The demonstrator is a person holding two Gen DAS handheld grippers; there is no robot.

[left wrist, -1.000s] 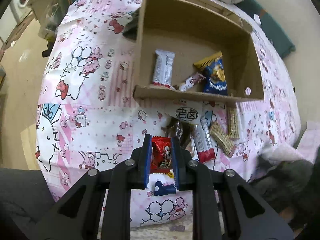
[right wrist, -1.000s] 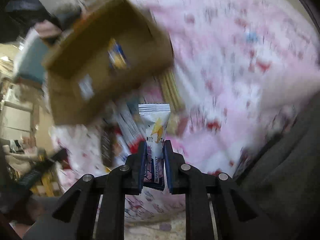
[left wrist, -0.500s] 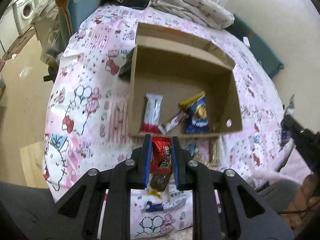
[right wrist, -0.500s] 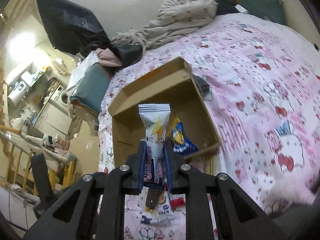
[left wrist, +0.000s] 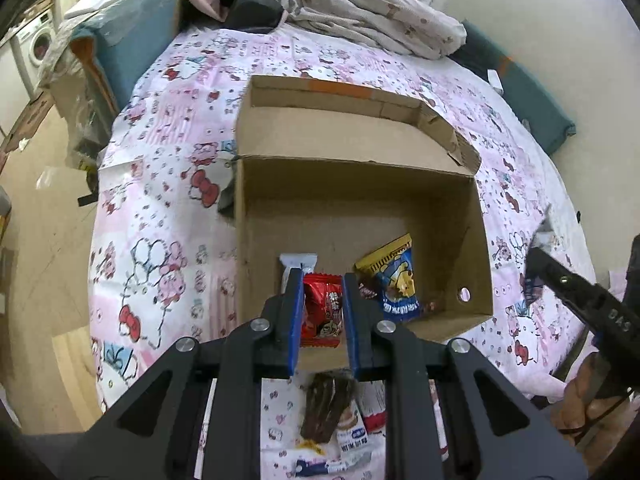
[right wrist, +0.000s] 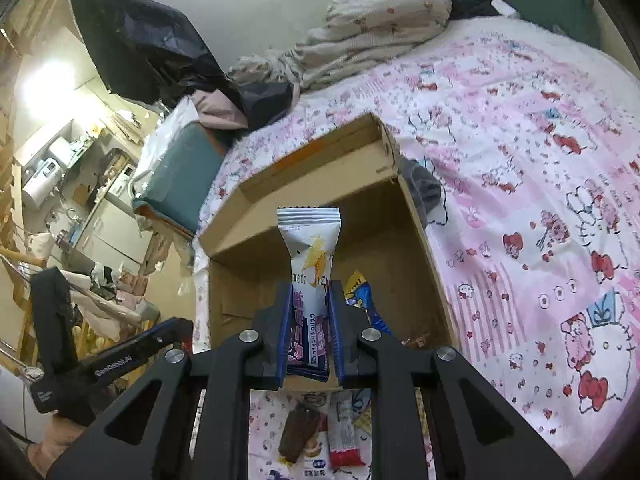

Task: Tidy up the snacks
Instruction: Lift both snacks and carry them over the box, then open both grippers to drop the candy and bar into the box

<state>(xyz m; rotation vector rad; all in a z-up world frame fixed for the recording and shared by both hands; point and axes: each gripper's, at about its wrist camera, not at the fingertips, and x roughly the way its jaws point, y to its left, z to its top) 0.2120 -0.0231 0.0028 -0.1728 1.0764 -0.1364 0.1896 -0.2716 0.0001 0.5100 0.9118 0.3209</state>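
Left wrist view: the red snack packet is clamped between the blue pads of the left gripper, held over the near wall of the cardboard box; its print is too small to read. Right wrist view: the right gripper is closed tight on a white-and-purple snack bar, which stands upright above the same box, with small dark digits on the white part and purple characters lower down that I cannot make out. Inside the box lie a blue-and-yellow chip bag with white characters on it and a white wrapper partly hidden by the left gripper. Before the box, on the pink cartoon-cat bedsheet, lie a brown chocolate-coloured packet and a red-and-white bar. The other tool's black arm, seen at the left of the right wrist view, carries white lettering, not clearly legible.
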